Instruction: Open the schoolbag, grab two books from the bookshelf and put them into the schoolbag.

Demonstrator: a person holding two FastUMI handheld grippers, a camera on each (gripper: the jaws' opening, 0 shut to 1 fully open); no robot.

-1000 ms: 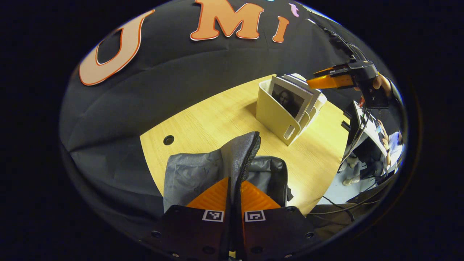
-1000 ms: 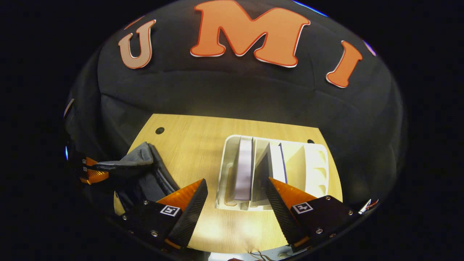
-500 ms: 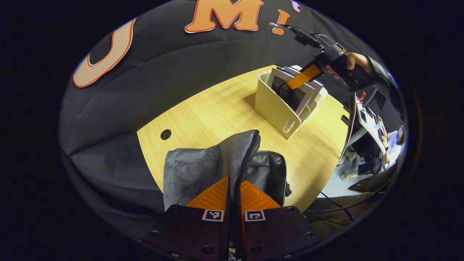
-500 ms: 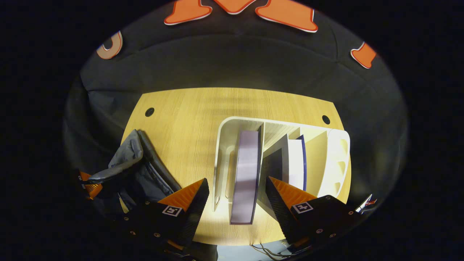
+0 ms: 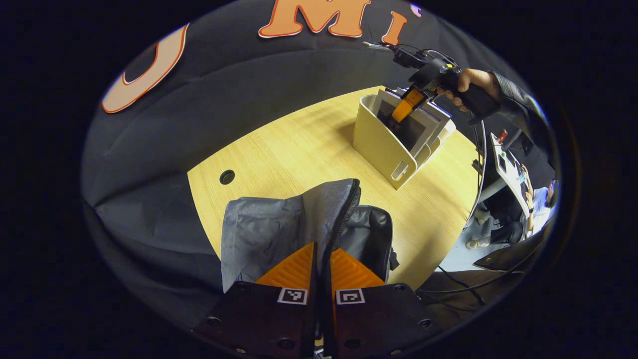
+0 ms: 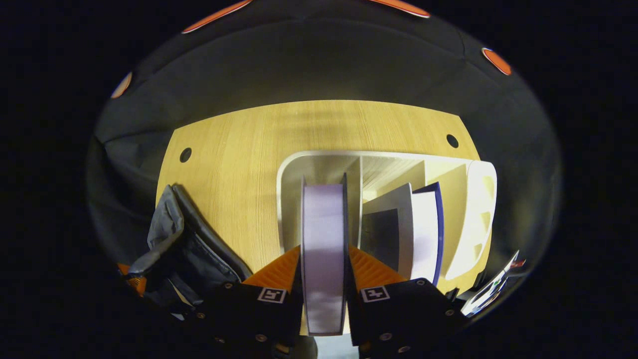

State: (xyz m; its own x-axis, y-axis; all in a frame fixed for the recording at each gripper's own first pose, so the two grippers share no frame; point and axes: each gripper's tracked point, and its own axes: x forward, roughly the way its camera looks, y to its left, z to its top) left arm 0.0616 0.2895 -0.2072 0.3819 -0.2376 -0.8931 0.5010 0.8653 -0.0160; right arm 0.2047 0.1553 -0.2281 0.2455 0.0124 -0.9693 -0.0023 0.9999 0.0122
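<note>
The grey schoolbag (image 5: 264,229) lies on the wooden table (image 5: 299,149), and my left gripper (image 5: 321,259) is shut on its raised flap, holding the mouth open. A cream bookshelf (image 5: 381,147) stands at the far side. A hand (image 5: 471,82) holds my right gripper (image 5: 404,107) down in its first slot. In the right gripper view, my right gripper (image 6: 324,271) is shut on a thick book (image 6: 323,234) standing upright in the bookshelf (image 6: 319,158). A blue-covered book (image 6: 423,224) leans in the slot beside it. The schoolbag (image 6: 184,249) sits at lower left.
Round cable holes (image 5: 227,176) (image 6: 452,140) mark the table's corners. Beyond the table's right edge a person sits at a desk (image 5: 541,199), and cables (image 5: 463,284) run along the floor. Bare tabletop (image 6: 234,159) separates bag and shelf.
My right gripper came down over the shelf and shut on the thick book in the first slot. My left gripper kept holding the bag flap, almost still.
</note>
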